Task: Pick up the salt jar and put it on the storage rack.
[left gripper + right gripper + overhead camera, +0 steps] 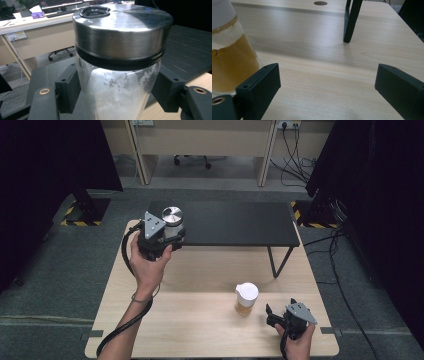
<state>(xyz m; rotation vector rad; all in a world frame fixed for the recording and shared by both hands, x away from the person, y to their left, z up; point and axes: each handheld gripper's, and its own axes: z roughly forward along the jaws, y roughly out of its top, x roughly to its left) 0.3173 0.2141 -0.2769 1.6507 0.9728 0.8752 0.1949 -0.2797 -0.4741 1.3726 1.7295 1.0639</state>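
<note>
Upright between the left tool's (172,236) clamped jaws — steel-lidded jar (120,62) (white powder inside)

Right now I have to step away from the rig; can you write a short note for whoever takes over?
Left tongs: shut on the steel-lidded jar of white powder, held up at the near left edge of the black shelf.
Right tongs: open, nothing between them, low over the wooden table.
White-capped jar of yellow-brown powder: standing on the table, just left of the right tongs.
Done: steel-lidded jar gripped.
Left, probably: set it on the shelf, then take the white-capped jar.
</note>
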